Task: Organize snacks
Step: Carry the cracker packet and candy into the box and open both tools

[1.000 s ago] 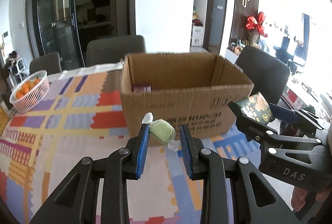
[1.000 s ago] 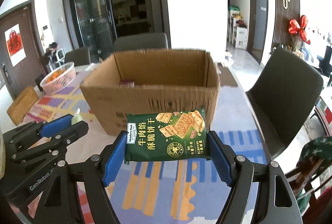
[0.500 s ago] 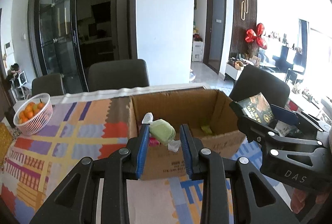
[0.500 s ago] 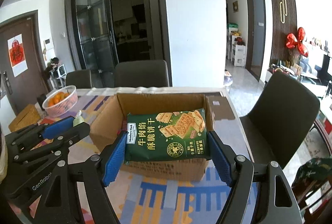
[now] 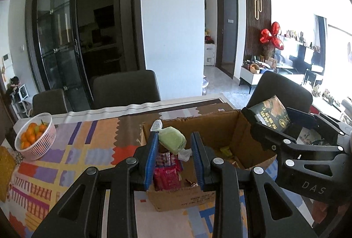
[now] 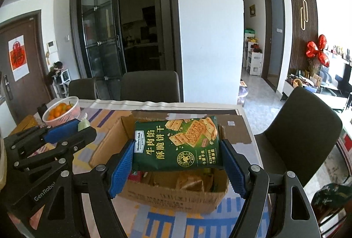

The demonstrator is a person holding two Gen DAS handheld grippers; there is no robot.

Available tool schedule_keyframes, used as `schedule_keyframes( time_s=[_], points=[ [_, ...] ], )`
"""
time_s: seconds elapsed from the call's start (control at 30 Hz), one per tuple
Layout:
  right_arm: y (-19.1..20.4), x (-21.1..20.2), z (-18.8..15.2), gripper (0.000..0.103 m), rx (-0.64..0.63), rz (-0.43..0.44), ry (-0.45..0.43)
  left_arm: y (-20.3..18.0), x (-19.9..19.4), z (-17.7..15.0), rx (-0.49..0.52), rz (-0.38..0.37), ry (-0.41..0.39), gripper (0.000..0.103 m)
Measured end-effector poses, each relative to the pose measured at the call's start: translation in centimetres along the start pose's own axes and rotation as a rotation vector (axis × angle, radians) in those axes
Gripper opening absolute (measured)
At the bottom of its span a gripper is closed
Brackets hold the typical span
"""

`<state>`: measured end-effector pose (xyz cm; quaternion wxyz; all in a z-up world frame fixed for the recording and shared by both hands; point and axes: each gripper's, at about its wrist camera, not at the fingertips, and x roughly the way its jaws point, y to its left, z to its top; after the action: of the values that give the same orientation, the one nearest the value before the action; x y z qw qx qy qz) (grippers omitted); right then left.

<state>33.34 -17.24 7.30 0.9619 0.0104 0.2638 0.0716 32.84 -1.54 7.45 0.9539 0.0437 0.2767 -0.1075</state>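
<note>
My left gripper point(image 5: 175, 145) is shut on a small pale green wrapped snack point(image 5: 172, 142) and holds it above the open cardboard box point(image 5: 182, 198). My right gripper point(image 6: 178, 156) is shut on a dark green cracker packet point(image 6: 176, 145) and holds it above the same box point(image 6: 176, 196). The box holds red packets point(image 5: 167, 174) and several other snacks. The right gripper and its packet point(image 5: 271, 115) show at the right of the left wrist view; the left gripper point(image 6: 68, 131) shows at the left of the right wrist view.
A pink basket of oranges point(image 5: 35, 134) stands at the table's far left, also in the right wrist view point(image 6: 61, 111). Dark chairs point(image 5: 125, 89) stand behind the table and one point(image 6: 301, 134) at the right. A patterned cloth point(image 5: 66, 156) covers the table.
Both grippers rose and moved forward with their snacks, from in front of the box's side to above its open top. The inside of the box now shows.
</note>
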Motion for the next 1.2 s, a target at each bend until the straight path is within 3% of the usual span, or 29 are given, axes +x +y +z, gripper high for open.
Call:
schedule_keyframes(
  time_s=[0.7, 0.73, 0.8, 0.83, 1.2],
  points=[
    [-1.8, 8.1, 0.5, 0.077, -0.029, -0.032, 0.226, 0.7, 8.1, 0.2, 0.008, -0.021, 0.214, 0.031],
    [-1.8, 8.5, 0.4, 0.077, -0.029, -0.029, 0.242, 0.7, 8.3, 0.1, 0.008, -0.021, 0.222, 0.033],
    [-2.0, 9.2, -0.1, 0.079, -0.03, -0.03, 0.274, 0.7, 8.5, -0.2, 0.006, -0.006, 0.231, 0.051],
    [-1.9, 9.4, -0.3, 0.082, -0.03, -0.036, 0.284, 0.9, 8.4, -0.3, 0.004, 0.005, 0.227, 0.065],
    [-2.0, 7.7, -1.3, 0.085, -0.022, -0.076, 0.265, 1.8, 4.7, -1.1, -0.01, 0.119, 0.155, 0.077]
  ],
)
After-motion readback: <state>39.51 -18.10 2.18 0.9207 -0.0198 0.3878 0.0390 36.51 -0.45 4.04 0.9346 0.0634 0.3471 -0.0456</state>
